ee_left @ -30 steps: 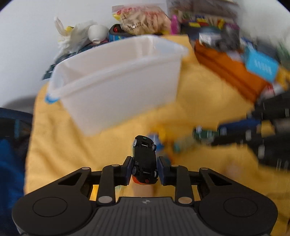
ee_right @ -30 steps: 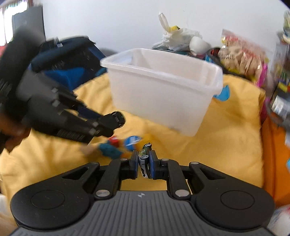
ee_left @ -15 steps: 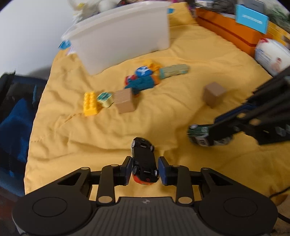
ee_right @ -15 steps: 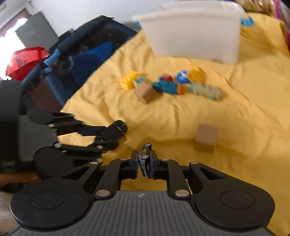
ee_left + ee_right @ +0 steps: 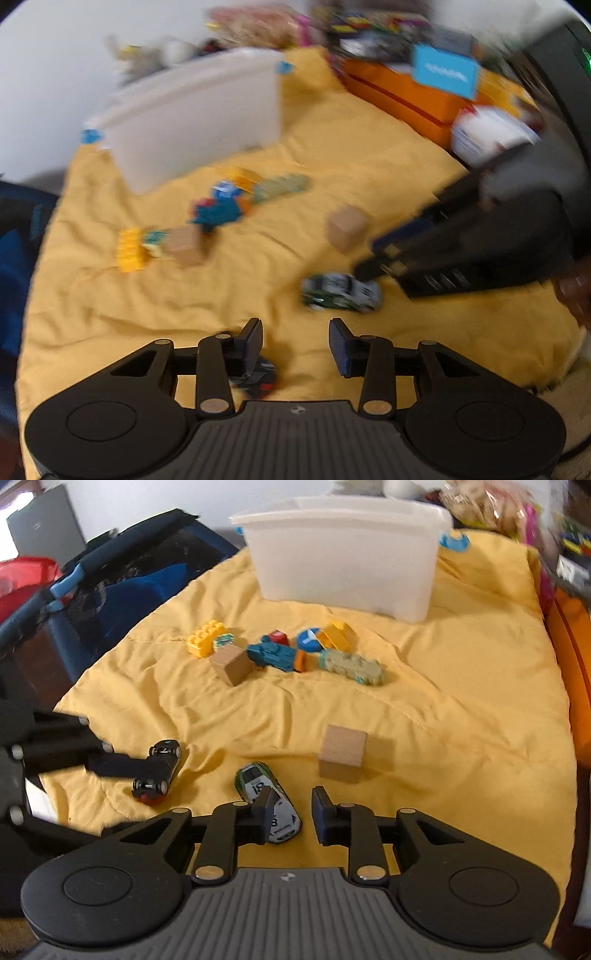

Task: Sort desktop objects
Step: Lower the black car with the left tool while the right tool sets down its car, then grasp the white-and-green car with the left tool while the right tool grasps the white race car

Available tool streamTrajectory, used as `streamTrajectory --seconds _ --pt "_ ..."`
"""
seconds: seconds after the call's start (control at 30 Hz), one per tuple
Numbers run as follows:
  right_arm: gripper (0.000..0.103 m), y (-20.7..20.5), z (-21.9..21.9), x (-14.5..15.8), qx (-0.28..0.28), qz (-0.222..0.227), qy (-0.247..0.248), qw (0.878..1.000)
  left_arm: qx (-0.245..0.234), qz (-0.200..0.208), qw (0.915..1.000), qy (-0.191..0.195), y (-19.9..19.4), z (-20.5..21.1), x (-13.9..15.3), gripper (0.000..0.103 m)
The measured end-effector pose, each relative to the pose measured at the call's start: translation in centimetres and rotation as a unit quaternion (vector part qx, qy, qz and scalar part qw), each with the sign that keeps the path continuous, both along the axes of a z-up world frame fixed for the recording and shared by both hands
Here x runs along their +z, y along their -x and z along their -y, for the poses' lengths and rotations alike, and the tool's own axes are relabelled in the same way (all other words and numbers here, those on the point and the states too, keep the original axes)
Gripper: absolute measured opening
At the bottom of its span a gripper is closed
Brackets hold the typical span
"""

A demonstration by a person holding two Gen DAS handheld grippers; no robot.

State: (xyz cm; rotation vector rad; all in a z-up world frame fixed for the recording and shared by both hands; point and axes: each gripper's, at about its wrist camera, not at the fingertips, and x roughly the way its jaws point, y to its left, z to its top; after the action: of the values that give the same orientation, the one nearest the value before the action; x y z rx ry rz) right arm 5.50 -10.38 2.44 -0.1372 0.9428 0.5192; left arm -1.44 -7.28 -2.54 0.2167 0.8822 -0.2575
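Black car (image 5: 258, 376) half behind finger.

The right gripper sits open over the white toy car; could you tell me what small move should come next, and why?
Probably lift the right gripper clear: the white toy car rests free on the yellow cloth beside the black toy car.

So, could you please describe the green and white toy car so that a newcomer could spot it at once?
Start from the white plastic bin at the far end of the yellow cloth and come to the near edge. The green and white toy car lies there, just left of the lone wooden cube. Unlike the black toy car farther left, it carries printed numbers.
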Motion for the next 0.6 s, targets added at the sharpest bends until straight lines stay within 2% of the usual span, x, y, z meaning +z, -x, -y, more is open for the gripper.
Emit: streamTrajectory --seconds 0.1,0.13,0.17,0.23,0.27,0.3,0.37,0.4,0.47,0.53,0.6 --pt "0.026 0.6 -0.9 0.3 0.025 0.016 0.01 1.0 0.084 -0.014 0.9955 0.041 -0.5 -2.8 -0.1 0.048" --pt "0.026 0.8 -1.1 0.3 0.03 0.02 0.013 0.999 0.121 -0.031 0.9895 0.072 -0.8 -4.1 -0.6 0.048" --pt "0.026 1.0 -1.2 0.3 0.036 0.022 0.014 0.999 0.157 -0.051 0.9799 0.112 -1.1 -5.6 -1.2 0.047" --pt "0.026 1.2 -1.4 0.3 0.047 0.024 0.017 0.998 0.216 -0.089 0.9547 0.185 -1.6 -7.9 -2.6 0.045" --pt "0.026 1.2 -1.5 0.2 0.05 0.022 0.018 0.998 0.23 -0.098 0.9455 0.208 -1.7 -8.4 -3.2 0.043" --pt "0.026 1.3 -1.4 0.1 0.053 0.02 0.019 0.998 0.237 -0.105 0.9399 0.223 -1.7 -8.5 -3.7 0.041" --pt "0.026 1.4 -1.4 0.0 0.058 0.018 0.022 0.998 0.234 -0.117 0.9348 0.241 -1.9 -7.9 -4.6 0.039" --pt "0.026 1.4 -1.3 -0.1 0.061 0.018 0.023 0.998 0.23 -0.117 0.9352 0.242 -2.1 -7.5 -4.9 0.035" --pt "0.026 1.5 -1.0 0.0 0.063 0.021 0.023 0.998 0.22 -0.101 0.9465 0.214 -2.4 -6.3 -4.9 0.024" --pt "0.026 1.5 -0.7 0.1 0.067 0.023 0.023 0.997 0.211 -0.098 0.9543 0.188 -2.6 -5.7 -4.5 0.022" --pt "0.026 1.6 -0.4 0.1 0.07 0.023 0.02 0.997 0.2 -0.081 0.9673 0.133 -2.6 -5.1 -3.4 0.02"
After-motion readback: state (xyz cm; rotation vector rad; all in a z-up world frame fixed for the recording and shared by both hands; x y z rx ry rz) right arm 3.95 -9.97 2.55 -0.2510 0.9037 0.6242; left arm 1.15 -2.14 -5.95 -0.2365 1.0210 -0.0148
